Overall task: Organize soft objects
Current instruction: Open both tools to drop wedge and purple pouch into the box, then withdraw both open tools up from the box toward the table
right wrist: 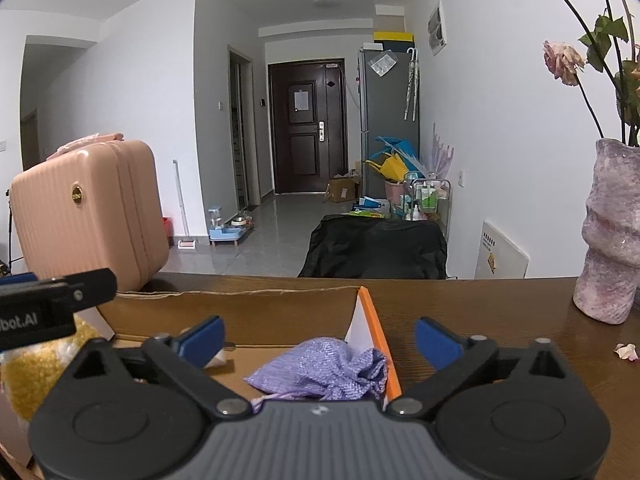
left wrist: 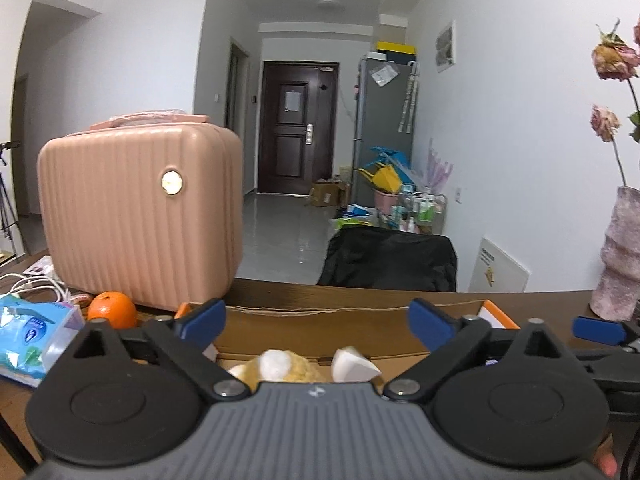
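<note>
Both the left gripper (left wrist: 316, 322) and the right gripper (right wrist: 320, 340) have their jaws wide apart above the cardboard box (right wrist: 240, 308) on the counter (right wrist: 500, 320), where a yellow plush toy (left wrist: 280, 368) and a purple pouch (right wrist: 324, 372) lie inside.

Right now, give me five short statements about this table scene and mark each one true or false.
1. The left claw is open and holds nothing. True.
2. The purple pouch lies in the cardboard box, near its orange-edged flap. True.
3. The right claw is shut on the purple pouch. False: it is open above the pouch, its fingers spread apart.
4. The pink case lies flat with its lid open. False: it stands upright and closed.
5. The orange sits inside the cardboard box. False: it is on the table, beside the pink case.
</note>
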Motion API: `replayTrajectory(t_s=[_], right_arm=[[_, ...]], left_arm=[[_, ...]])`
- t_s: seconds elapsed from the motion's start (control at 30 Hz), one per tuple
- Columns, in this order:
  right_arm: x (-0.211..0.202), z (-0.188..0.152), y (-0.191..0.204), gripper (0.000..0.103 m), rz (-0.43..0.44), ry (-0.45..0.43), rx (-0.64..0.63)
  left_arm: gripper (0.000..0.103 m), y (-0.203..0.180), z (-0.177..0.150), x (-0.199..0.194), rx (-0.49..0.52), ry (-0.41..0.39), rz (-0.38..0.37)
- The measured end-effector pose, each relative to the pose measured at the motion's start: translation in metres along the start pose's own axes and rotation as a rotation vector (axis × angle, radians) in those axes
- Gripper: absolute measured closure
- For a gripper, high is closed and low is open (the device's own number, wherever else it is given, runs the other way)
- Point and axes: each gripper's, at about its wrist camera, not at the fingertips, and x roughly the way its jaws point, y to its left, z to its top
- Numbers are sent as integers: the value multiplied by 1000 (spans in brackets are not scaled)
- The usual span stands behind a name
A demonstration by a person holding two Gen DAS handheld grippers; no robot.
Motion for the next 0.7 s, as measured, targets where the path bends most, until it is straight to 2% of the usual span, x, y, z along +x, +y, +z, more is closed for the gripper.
replayTrajectory(t_s=[0.23,0.7], right_arm=[[2,-1,-1,0,-12,15,-5],[-3,-1,1,0,-34,4,-18]], left_arm=[[0,6,2,2,-31,17,17],[0,9,1,-6,-24,21,43]])
